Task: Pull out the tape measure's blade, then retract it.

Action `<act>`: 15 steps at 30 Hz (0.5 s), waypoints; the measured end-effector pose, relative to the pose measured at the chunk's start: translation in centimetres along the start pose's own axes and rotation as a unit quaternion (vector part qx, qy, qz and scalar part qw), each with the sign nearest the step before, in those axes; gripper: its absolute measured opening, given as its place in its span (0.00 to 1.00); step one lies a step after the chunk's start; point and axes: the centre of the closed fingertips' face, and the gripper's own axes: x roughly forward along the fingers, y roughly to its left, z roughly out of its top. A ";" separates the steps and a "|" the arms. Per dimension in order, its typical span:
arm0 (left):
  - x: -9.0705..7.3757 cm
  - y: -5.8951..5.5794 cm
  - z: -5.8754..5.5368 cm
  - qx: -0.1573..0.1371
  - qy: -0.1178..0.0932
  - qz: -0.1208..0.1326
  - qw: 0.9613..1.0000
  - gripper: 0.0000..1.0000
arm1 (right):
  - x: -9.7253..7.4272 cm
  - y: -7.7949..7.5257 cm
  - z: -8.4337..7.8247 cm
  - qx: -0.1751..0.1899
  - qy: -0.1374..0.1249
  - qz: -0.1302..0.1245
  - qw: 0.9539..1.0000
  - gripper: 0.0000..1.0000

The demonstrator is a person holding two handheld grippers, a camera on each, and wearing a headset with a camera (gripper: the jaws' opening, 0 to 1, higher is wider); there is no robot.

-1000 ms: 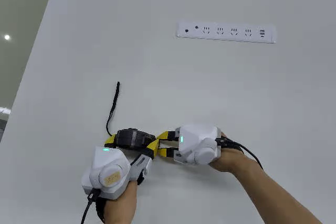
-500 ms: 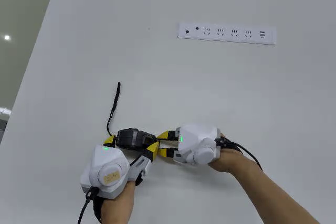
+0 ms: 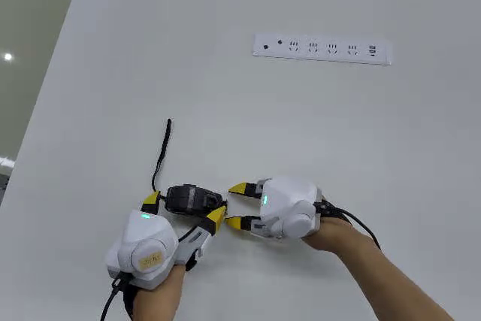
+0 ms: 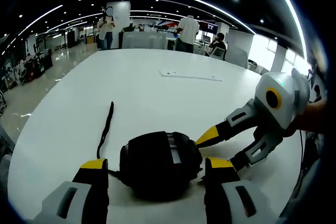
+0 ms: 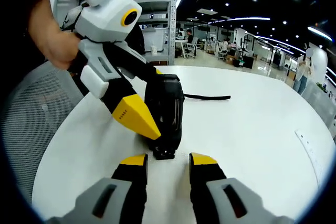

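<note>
L tool (image 3: 183,207) was wide, jaws either side of black tape measure (image 3: 192,199) on white surface (image 3: 301,133); R tool (image 3: 237,205) wide & empty, just beside it

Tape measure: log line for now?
tape measure on table, blade in | left gripper open, straddling it | right gripper open, facing it
</note>
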 end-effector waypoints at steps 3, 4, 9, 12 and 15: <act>-0.1 -0.1 -0.1 0.018 0.002 -0.012 1.000 0.74 | -0.7 -0.5 -0.2 0.008 0.002 -0.014 1.000 0.39; -0.1 -0.1 -0.1 0.023 0.001 -0.017 1.000 0.75 | -0.9 -0.5 -0.3 0.009 0.004 -0.017 1.000 0.42; -0.3 -0.6 -0.2 0.063 0.001 -0.046 0.997 0.80 | -2.3 -1.0 -0.6 0.030 -0.006 -0.045 0.999 0.56; -0.4 -0.8 0.0 0.098 -0.005 -0.063 0.993 0.82 | -3.1 -1.2 -0.7 0.049 -0.012 -0.059 0.997 0.65; -0.6 -1.0 0.0 0.109 -0.005 -0.080 0.991 0.83 | -3.9 -1.2 -0.9 0.052 -0.016 -0.067 0.996 0.72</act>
